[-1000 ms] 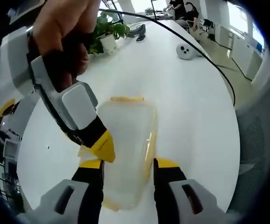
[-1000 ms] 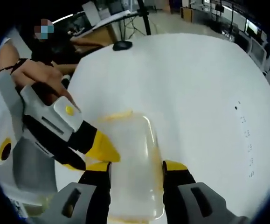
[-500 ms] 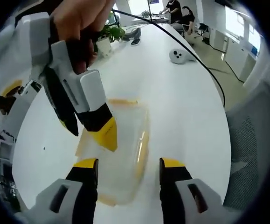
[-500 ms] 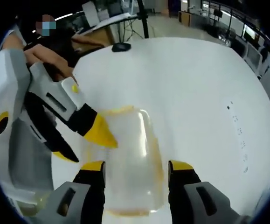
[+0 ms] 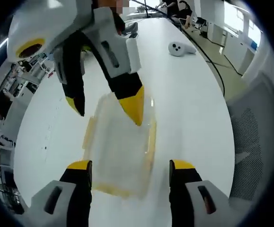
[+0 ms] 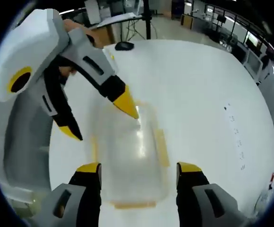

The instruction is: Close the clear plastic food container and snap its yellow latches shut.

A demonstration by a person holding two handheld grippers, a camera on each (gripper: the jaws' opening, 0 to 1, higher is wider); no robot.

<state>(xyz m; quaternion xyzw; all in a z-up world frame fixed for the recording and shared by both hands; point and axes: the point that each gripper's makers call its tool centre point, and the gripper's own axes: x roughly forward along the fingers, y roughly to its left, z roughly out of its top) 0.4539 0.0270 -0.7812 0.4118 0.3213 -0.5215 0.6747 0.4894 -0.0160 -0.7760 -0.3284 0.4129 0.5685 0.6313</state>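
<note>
Container [image 5: 120,151] between left tool [image 5: 131,166] jaws

The left tongs [image 5: 130,166] rise as two black jaws capped in yellow, each seated in a grey housing with a dark slot. The right tongs [image 6: 138,169] are built the same: black jaws, yellow tips, grey shoulders with slotted recesses. Seen from across, each tool has a pale grey-white shell with a round yellow-ringed mark, a dark slit along its grey arm, and long black fingers ending in pointed yellow tips. A hand on the left tool's grip is blurred; no sleeve can be made out.
</note>
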